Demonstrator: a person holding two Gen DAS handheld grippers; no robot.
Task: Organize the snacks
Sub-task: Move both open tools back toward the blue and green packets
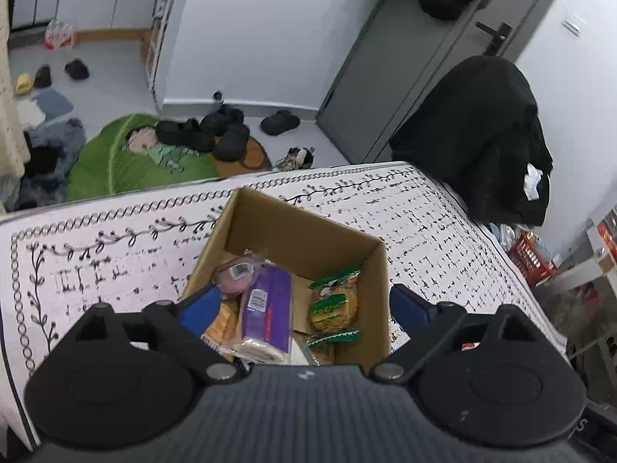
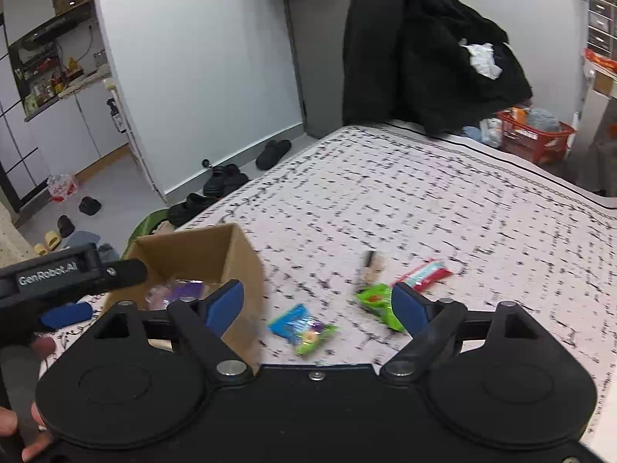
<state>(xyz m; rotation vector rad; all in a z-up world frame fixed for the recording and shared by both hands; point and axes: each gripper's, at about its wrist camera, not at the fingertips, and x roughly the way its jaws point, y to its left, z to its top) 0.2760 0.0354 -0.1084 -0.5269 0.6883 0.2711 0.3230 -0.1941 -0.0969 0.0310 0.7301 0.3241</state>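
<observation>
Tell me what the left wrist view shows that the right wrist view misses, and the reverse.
Left wrist only: the box's contents seen clearly, a purple packet and green-edged cracker packs.

Right wrist only: loose snacks on the tablecloth, a blue packet, a green packet, a red-and-white packet; also the left gripper seen from outside.

Both: the cardboard box on the patterned tablecloth, and open blue fingers.

Right gripper (image 2: 318,305) gapes empty above a blue snack packet (image 2: 302,328)

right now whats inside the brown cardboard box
The brown cardboard box holds a purple wrapped pack, green-ended cracker packs and a pinkish packet; anything beneath them is covered.
</observation>
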